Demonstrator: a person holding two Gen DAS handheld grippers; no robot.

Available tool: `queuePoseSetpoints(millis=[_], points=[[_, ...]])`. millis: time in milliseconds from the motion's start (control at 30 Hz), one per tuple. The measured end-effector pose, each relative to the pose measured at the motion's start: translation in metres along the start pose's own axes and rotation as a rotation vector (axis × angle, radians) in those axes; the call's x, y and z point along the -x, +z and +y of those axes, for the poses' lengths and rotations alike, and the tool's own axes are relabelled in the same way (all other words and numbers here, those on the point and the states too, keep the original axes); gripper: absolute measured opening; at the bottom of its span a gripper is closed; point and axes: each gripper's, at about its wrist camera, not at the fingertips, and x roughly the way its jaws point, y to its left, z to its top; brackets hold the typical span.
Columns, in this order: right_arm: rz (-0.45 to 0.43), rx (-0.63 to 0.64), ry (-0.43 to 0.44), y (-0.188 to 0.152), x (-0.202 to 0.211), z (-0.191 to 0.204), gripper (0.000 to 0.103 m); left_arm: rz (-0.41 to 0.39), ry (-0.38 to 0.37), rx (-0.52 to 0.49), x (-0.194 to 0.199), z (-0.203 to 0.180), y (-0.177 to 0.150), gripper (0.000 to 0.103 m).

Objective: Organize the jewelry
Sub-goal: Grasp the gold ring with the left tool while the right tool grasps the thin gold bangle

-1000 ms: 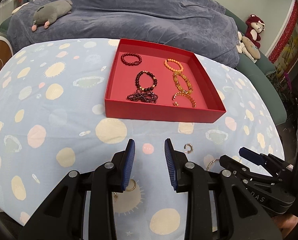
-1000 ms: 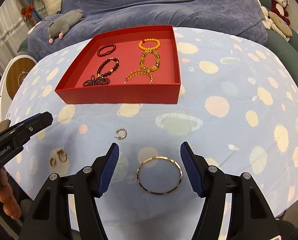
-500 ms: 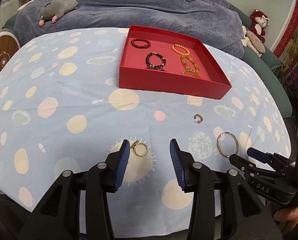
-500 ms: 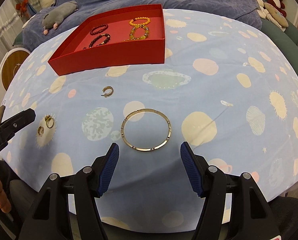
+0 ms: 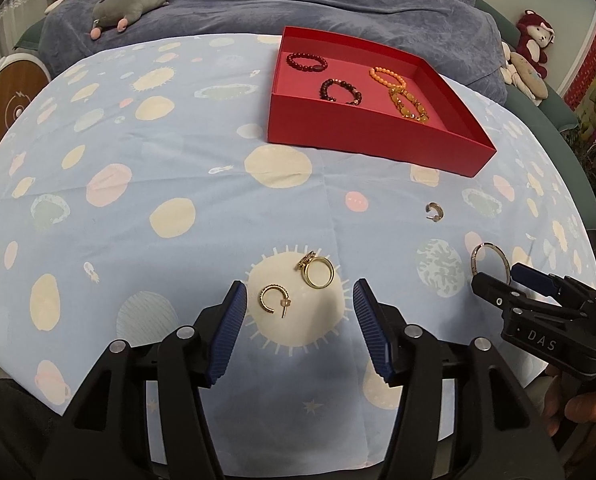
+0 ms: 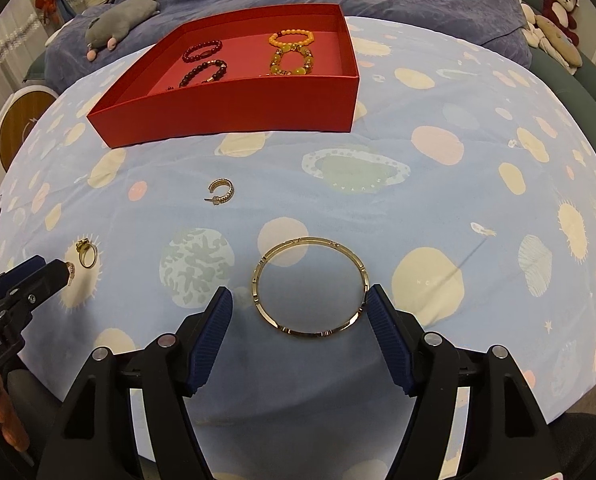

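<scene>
So: beaded bracelets (image 6: 286,50) already in red box (image 6: 234,112); bangle (image 6: 310,286), ring (image 5: 319,272), two hoop earrings (image 5: 273,300) left on cloth. Left gripper (image 5: 296,332), right gripper (image 6: 298,332) both gaping, empty.

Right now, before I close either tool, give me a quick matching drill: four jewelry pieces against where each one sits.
Things:
1. gold bangle
2. gold ring
3. orange bead bracelet
4. lone hoop earring

Places:
A. inside the red box
B. between the open right tool fingers
C. ahead of the open left tool, on the cream sun print
D. alone on the cloth, between box and bangle

Pairs: 1-B, 2-C, 3-A, 4-D
</scene>
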Motion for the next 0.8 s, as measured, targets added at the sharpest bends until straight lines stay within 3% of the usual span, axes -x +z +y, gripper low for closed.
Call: queuePoseSetpoints(millis=[367, 567, 667, 800], points=[[-0.023, 0.036, -0.019, -0.001, 0.000, 0.002, 0.059, 0.007, -0.017, 0.006, -0.012, 0.001, 0.007, 0.052], [-0.016, 0.021, -0.004, 0.000, 0.001, 0.001, 0.059, 0.025, -0.026, 0.001, -0.023, -0.004, 0.013, 0.044], [-0.015, 0.019, -0.002, 0.000, 0.001, 0.001, 0.059, 0.031, -0.033, -0.002, -0.027, -0.005, 0.014, 0.033], [-0.013, 0.013, 0.003, 0.000, 0.001, 0.001, 0.059, 0.024, -0.036, 0.005, -0.025, -0.002, 0.015, 0.032]])
